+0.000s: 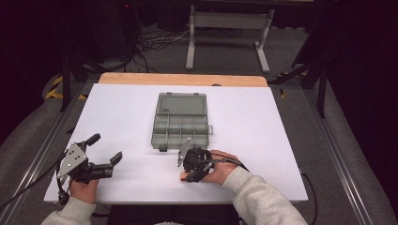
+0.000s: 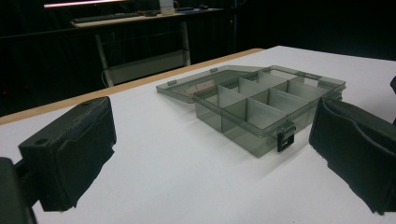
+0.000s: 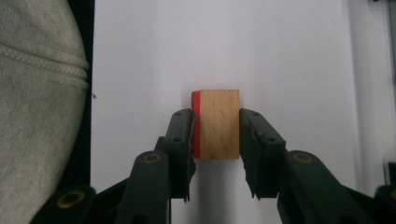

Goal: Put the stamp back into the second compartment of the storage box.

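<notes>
A small wooden block (image 3: 220,116) with one red face lies on the white table top near its front edge. My right gripper (image 3: 216,127) is shut on it, one jaw against the red face and the other against the bare wood. The high view has the block (image 1: 184,176) just front-left of the right gripper (image 1: 187,174). My left gripper (image 1: 105,147) rests at the front left of the table, open, with nothing between its black pads (image 2: 74,144). It faces a grey see-through compartment box (image 2: 238,125) with its lid folded back.
The compartment box (image 1: 159,136) sits mid-table, its divided cells bare, a black latch (image 2: 285,137) on its near wall. A wooden strip (image 1: 183,78) borders the table's far edge. Cables and a white stand (image 1: 230,28) lie on the floor beyond. A grey sleeve (image 3: 37,93) is beside the block.
</notes>
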A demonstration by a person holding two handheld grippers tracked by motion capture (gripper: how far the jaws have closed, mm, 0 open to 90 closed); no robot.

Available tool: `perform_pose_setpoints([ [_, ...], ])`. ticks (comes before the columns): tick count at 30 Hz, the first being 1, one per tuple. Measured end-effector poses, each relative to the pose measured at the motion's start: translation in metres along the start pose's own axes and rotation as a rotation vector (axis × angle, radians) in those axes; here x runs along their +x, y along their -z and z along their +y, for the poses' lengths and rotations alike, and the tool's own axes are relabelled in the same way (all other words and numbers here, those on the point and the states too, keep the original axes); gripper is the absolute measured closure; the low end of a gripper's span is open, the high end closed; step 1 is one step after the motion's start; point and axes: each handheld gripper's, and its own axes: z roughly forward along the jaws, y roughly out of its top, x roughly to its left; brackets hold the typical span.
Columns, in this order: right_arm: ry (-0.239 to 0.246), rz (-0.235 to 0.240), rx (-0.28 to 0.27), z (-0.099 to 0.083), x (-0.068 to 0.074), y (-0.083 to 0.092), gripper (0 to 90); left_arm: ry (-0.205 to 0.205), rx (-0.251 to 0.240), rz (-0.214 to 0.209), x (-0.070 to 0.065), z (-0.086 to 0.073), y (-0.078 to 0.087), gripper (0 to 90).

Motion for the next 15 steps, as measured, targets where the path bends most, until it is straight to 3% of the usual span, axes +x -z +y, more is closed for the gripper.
perform_pose_setpoints([
  [15, 0.005, -0.032, -0.085, 0.0, -0.002, 0.018, 66.0, -0.011, -0.001, 0.004, 0.001, 0.0, 0.0, 1.4],
])
